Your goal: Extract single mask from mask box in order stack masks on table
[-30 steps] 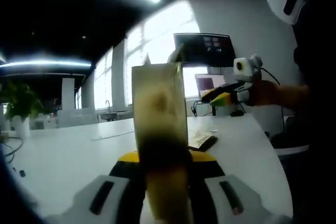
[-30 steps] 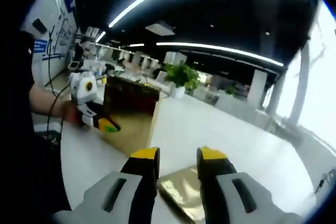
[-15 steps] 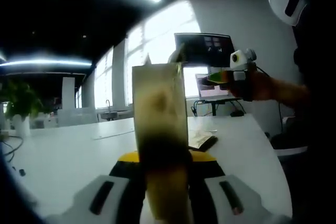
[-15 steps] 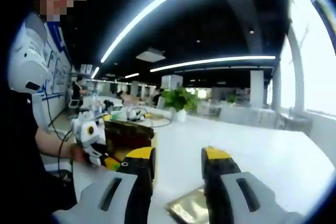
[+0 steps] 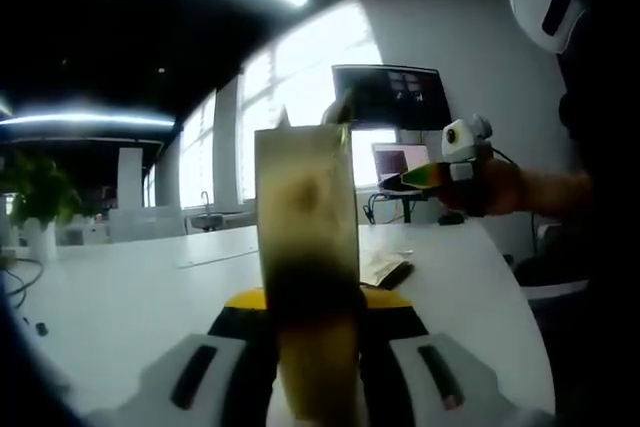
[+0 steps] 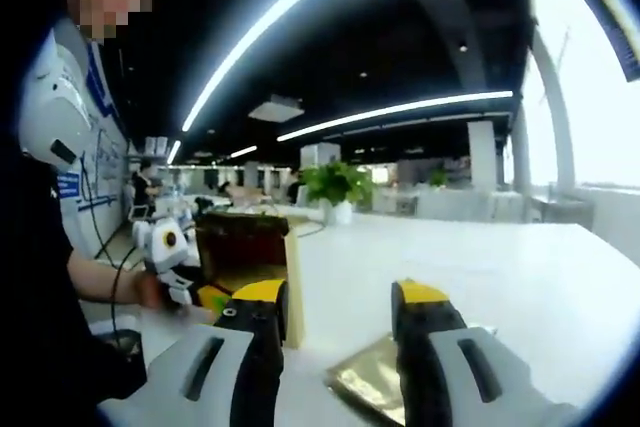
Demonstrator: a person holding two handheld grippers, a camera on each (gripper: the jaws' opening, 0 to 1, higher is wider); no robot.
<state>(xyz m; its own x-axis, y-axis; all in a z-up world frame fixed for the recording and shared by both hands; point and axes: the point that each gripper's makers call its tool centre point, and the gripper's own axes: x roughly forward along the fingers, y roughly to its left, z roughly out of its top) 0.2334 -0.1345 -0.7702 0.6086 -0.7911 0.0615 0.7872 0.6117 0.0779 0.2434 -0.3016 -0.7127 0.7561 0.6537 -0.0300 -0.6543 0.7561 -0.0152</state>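
A tall gold mask box [image 5: 305, 237] stands upright on the white table [image 5: 120, 297], and my left gripper [image 5: 312, 301] is shut on it between yellow-tipped jaws. In the right gripper view the same box [image 6: 245, 262] sits left of centre, with the left gripper [image 6: 190, 282] and a hand at its near side. My right gripper [image 6: 340, 299] is open with nothing between its jaws, held above the table. A flat gold mask packet [image 6: 375, 379] lies on the table beneath it. That packet [image 5: 385, 269] lies beyond the box, under the hand-held right gripper [image 5: 440, 172].
A monitor [image 5: 390, 95] and a laptop [image 5: 400, 159] stand at the table's far end. Potted plants [image 6: 335, 182] sit further back. Cables [image 5: 20, 282] trail at the left edge. A person's sleeve [image 6: 50, 287] borders the left side.
The right gripper rose and came back down to about the same height, its view tilting level. The left gripper and the box have stayed put.
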